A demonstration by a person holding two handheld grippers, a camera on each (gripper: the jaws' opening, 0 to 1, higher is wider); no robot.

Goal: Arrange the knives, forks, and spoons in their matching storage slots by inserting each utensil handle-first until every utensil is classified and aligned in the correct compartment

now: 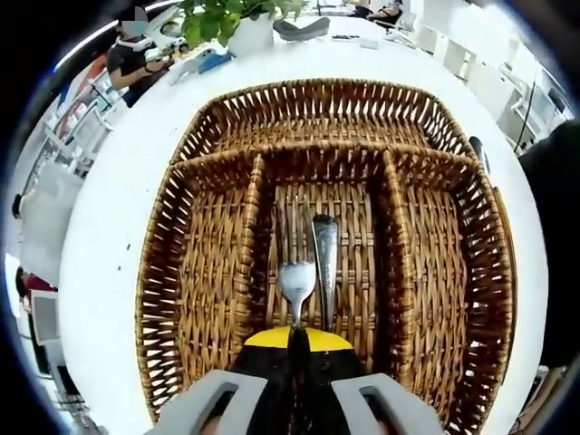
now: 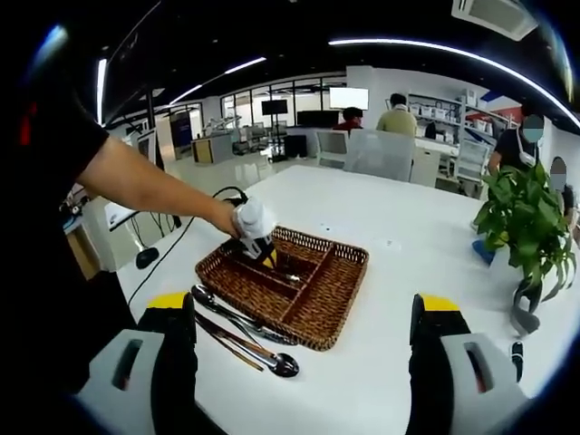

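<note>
The left gripper (image 1: pixel 296 337) is clamped on a fork (image 1: pixel 296 283) over the middle slot of the wicker tray (image 1: pixel 213 272), beside a utensil handle (image 1: pixel 324 263) already lying there. Thin polished steel looks stiff, light and slippery, so a grip at the neck seems safest. The right gripper (image 2: pixel 304 340) hangs with jaws apart; loose spoons (image 2: pixel 237 333) wait just outside the tray's near edge

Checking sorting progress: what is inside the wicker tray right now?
The wicker tray holds a fork and another utensil's handle in its middle slot. The left claw covers their lower ends. The side slots look empty.
</note>
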